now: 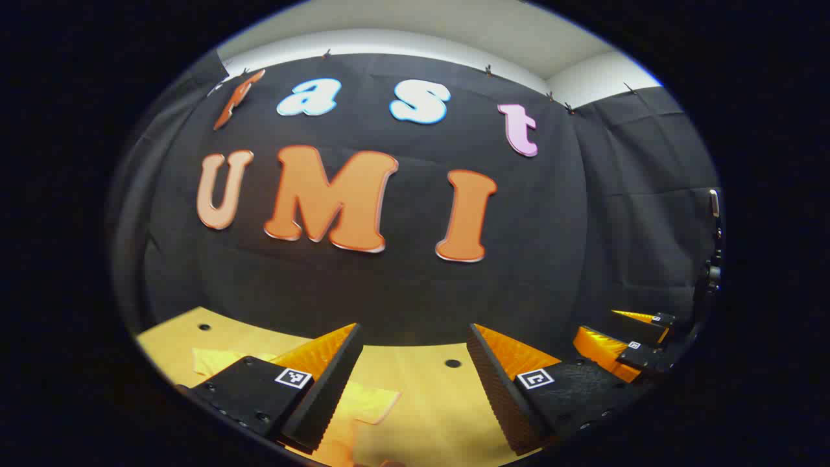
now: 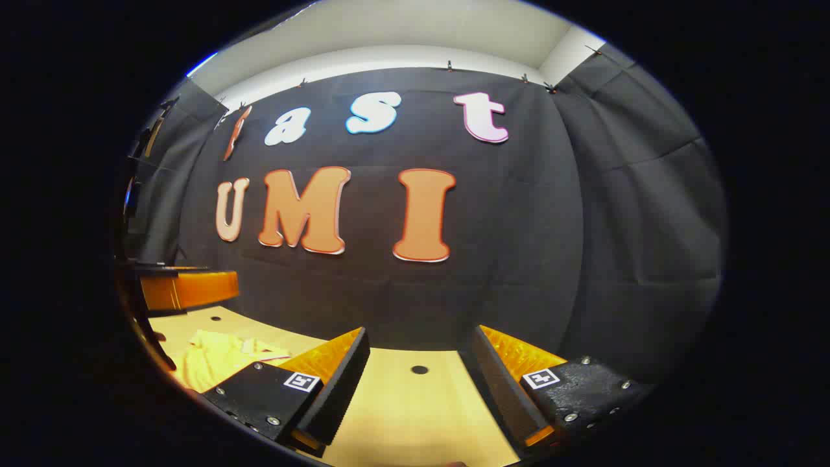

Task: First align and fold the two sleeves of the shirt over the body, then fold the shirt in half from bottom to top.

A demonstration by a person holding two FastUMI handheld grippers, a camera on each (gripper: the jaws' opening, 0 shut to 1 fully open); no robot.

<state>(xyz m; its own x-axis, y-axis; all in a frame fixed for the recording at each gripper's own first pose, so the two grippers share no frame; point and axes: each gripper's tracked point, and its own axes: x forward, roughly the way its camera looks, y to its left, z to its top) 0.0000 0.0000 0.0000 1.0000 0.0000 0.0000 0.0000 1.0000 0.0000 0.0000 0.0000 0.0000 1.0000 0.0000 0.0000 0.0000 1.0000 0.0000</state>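
Yellow shirt lies rumpled on the table; a sleeve spread flat

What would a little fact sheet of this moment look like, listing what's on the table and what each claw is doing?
surface: pale wooden table with small round holes
garment: yellow fabric shirt lying on the table, partly seen between the left claw's fingers
left claw: open, raised above the table, holding nothing
right claw: open, raised, holding nothing
shirt from right gripper view: off to the left, rumpled
folding: cannot tell how far along
backdrop: black cloth wall
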